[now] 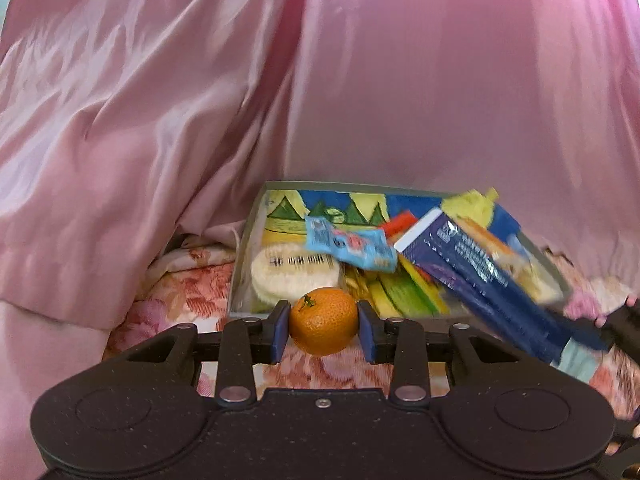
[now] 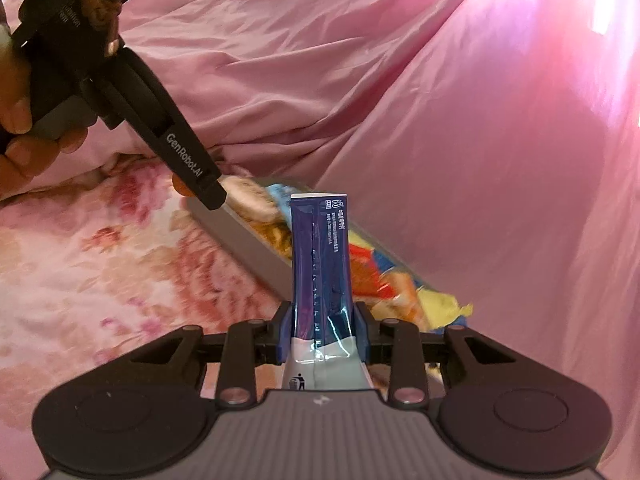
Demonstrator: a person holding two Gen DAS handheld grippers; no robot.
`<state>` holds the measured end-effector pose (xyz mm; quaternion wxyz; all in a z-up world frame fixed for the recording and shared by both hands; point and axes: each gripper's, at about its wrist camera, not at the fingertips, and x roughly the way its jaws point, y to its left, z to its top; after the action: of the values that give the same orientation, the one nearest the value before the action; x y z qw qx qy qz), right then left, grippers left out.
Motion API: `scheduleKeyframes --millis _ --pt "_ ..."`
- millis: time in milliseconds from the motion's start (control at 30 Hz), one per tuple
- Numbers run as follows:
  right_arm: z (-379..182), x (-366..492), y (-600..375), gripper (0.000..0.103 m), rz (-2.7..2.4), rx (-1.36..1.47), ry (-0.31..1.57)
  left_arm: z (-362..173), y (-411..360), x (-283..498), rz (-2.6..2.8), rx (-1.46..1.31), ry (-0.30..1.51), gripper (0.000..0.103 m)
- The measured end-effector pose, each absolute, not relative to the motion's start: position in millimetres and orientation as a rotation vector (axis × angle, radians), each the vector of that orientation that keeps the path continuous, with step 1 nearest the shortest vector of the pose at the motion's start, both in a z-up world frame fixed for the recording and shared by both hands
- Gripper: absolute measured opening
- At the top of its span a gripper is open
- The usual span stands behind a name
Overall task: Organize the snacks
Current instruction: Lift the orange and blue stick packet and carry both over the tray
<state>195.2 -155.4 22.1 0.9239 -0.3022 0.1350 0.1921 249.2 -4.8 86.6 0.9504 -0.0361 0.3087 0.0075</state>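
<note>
Between my left gripper's [image 1: 323,327] blue pads sits a small orange mandarin [image 1: 323,320], stem up; the left pad touches its skin, while the right one looks a hair off it, so I cannot tell for sure whether the fruit is truly pinched. It hangs just at the near rim of the grey box [image 1: 240,264], which rests on a floral bedsheet [image 1: 176,300] with pink satin fabric [image 1: 360,80] heaped behind. Inside the box I see a round pale cracker pack [image 1: 294,276] with a barcode, a light blue sachet [image 1: 348,248] and a jumble of yellow and green wrappers. My right gripper [image 2: 322,330] is pressed onto the lower end of a long dark blue snack packet [image 2: 320,256], which points upward over the box's near wall [image 2: 248,240]. From the left wrist view the same packet [image 1: 480,280] slants across the box's right side.
</note>
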Motion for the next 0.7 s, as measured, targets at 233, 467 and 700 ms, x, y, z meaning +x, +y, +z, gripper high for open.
scheduleKeyframes --millis 233,467,700 --pt "32 248 -154 0.035 0.390 -0.501 0.300 100 -20 304 0.054 -0.051 0.661 0.038" --pt "33 287 -150 0.035 0.364 -0.404 0.319 92 -35 345 0.050 -0.131 0.631 0.038" --pt "14 308 -148 0.036 0.331 -0.429 0.365 66 -41 361 0.049 -0.124 0.650 0.038"
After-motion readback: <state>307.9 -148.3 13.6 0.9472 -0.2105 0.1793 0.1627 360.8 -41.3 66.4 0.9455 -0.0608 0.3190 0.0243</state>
